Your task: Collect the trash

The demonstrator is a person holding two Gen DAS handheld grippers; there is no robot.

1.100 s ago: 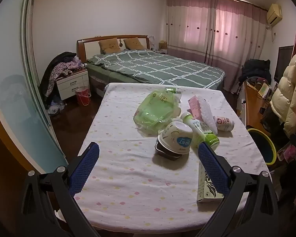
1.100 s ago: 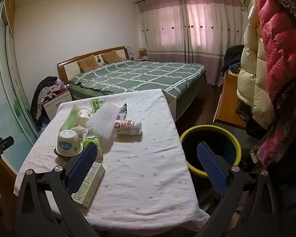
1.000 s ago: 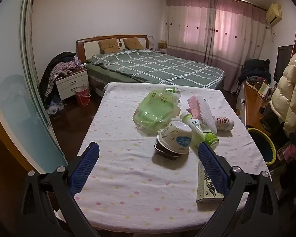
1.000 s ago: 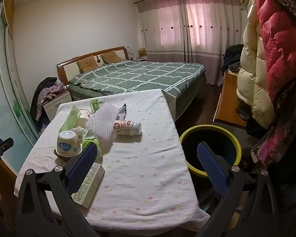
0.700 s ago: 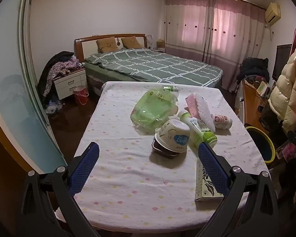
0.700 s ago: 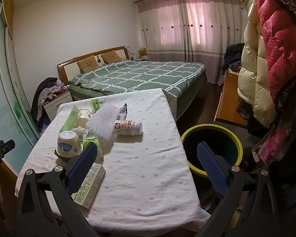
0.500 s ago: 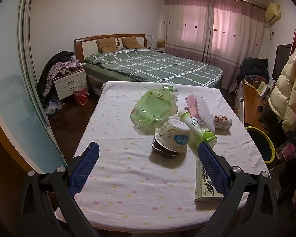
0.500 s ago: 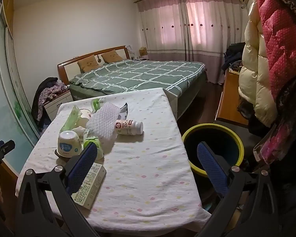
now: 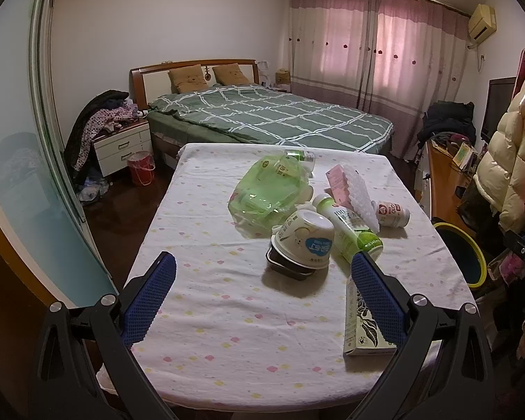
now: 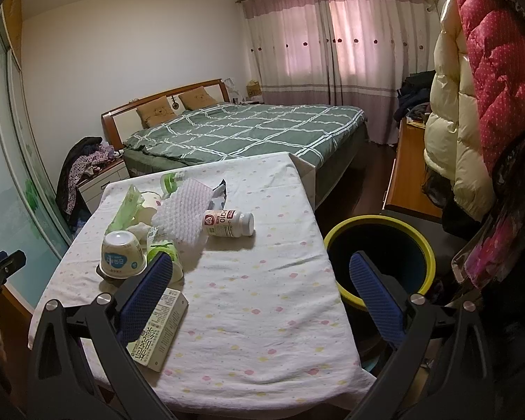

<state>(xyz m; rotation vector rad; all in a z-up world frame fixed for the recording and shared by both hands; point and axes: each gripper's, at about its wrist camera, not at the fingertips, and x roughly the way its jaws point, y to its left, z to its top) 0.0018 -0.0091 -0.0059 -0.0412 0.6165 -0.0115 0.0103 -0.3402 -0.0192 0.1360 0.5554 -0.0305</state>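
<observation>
Trash lies on a table with a dotted white cloth (image 9: 206, 294): an upturned paper cup (image 9: 306, 239) on a dark tray, a green bottle (image 9: 350, 227), a green plastic bag (image 9: 267, 192), white bubble wrap (image 9: 358, 194), a small white bottle (image 9: 392, 213) and a flat carton (image 9: 362, 329). My left gripper (image 9: 262, 280) is open and empty above the table's near edge. My right gripper (image 10: 259, 280) is open and empty over the table's near right part (image 10: 262, 297), with the carton (image 10: 159, 332) by its left finger. The small bottle (image 10: 229, 223) and cup (image 10: 120, 253) lie ahead of it.
A yellow-rimmed bin (image 10: 379, 260) stands on the floor right of the table; it also shows in the left wrist view (image 9: 462, 255). Coats (image 10: 479, 105) hang at the right. A bed (image 9: 262, 119) lies beyond the table, a nightstand (image 9: 122, 147) and glass door to the left.
Both grippers drifted slightly; the views shift a little. Both stay open and empty. Nothing on the table has moved.
</observation>
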